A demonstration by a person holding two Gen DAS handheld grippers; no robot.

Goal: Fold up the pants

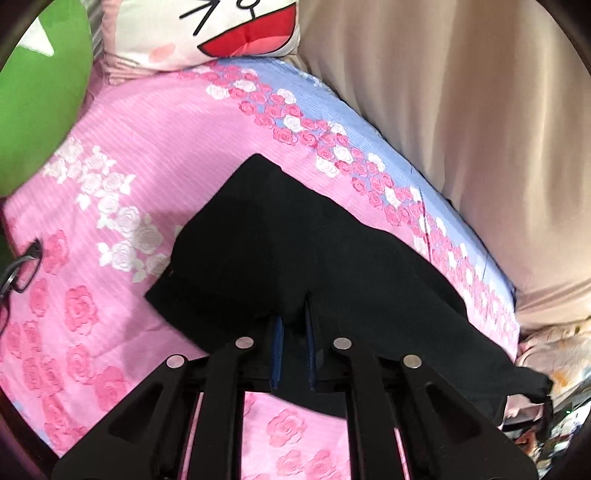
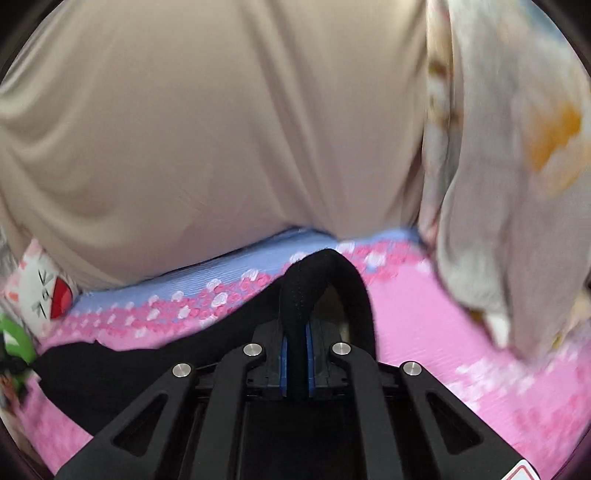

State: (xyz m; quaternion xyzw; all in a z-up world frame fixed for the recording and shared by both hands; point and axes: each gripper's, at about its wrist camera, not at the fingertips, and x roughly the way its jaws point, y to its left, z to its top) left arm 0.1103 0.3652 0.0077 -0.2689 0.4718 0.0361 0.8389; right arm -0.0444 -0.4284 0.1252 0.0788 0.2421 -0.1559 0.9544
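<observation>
The left claw (image 1: 293, 325) was clamped on an edge of the black fabric pants (image 1: 280, 236), its blue pads nearly together with cloth pinched between them. The right claw (image 2: 296, 339) likewise gripped a thick black fold, which arched up over its tips. The pants lay spread across the pink rose-printed bed sheet (image 1: 155, 140), one end trailing right. Farther off stood a white cartoon-face pillow (image 1: 207, 29), a green plush cushion (image 1: 40, 85) and a beige curtain (image 2: 207, 122).
</observation>
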